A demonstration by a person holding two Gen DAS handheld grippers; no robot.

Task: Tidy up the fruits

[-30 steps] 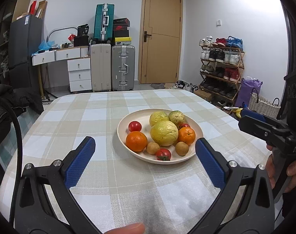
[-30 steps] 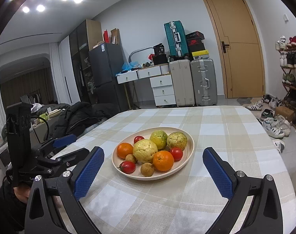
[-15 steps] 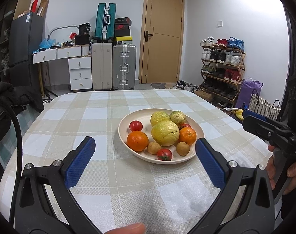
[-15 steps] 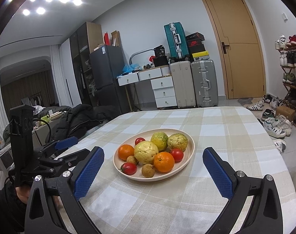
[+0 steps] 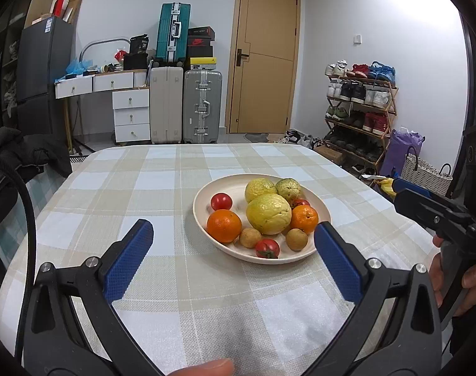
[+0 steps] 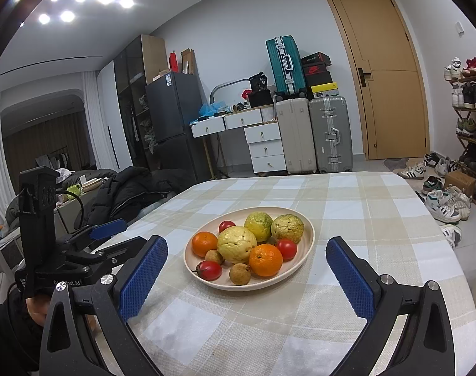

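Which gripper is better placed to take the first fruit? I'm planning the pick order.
Probably the right gripper: the plate sits centred between its open fingers. In the left gripper view the plate lies off to the right.

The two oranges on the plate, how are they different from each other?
The left orange looks bigger and lies at the plate's left side beside a tomato. The right orange looks smaller and sits right of the big yellow fruit. Both are round, orange, and untouched by either gripper.

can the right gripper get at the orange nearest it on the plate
Probably yes: the right gripper is open and empty, the orange sits uncovered near the plate's front rim, though neighbouring fruit crowds it.
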